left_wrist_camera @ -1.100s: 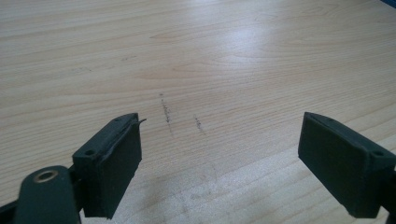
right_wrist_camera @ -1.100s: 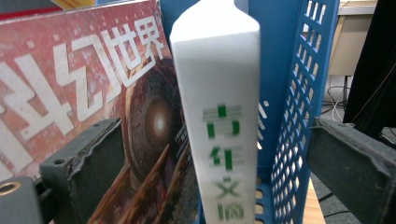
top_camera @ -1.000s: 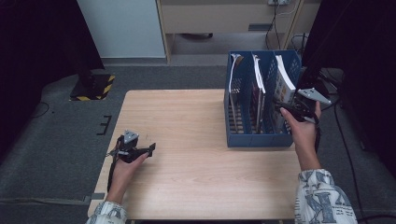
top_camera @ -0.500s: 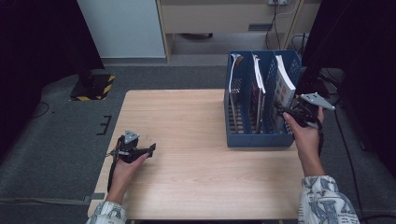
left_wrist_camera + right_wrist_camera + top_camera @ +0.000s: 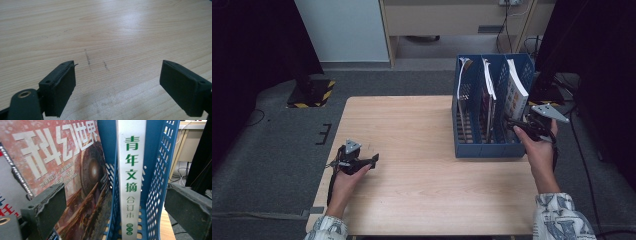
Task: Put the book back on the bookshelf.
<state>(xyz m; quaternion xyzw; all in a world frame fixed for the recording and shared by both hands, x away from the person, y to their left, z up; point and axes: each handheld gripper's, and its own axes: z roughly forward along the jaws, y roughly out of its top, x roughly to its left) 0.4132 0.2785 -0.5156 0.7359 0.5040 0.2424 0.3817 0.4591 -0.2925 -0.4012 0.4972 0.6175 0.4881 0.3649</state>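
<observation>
A blue three-slot file rack [image 5: 484, 149] stands on the right half of the wooden table [image 5: 412, 130]. A thick book with a white spine [image 5: 515, 90] stands in its right slot, and magazines [image 5: 488, 85] fill the other slots. My right gripper [image 5: 512, 125] is at the rack's near right corner, pointing into it, open. In the right gripper view the white spine [image 5: 131, 170] with green characters and a reddish magazine cover [image 5: 75, 170] stand beyond the spread jaws of the right gripper [image 5: 115, 205]. My left gripper [image 5: 373, 159] rests low over the table's left side, open over bare wood in the left gripper view [image 5: 117, 80].
The rack's blue mesh wall [image 5: 160, 170] lies right of the book. A pale cabinet [image 5: 452, 20] and cables stand beyond the table's far edge. Dark grey floor [image 5: 272, 150] surrounds the table. Bare wood spans the space between the two hands.
My right gripper has slid slightly toward the near side along the rack's right corner. The left hand has stayed where it was.
</observation>
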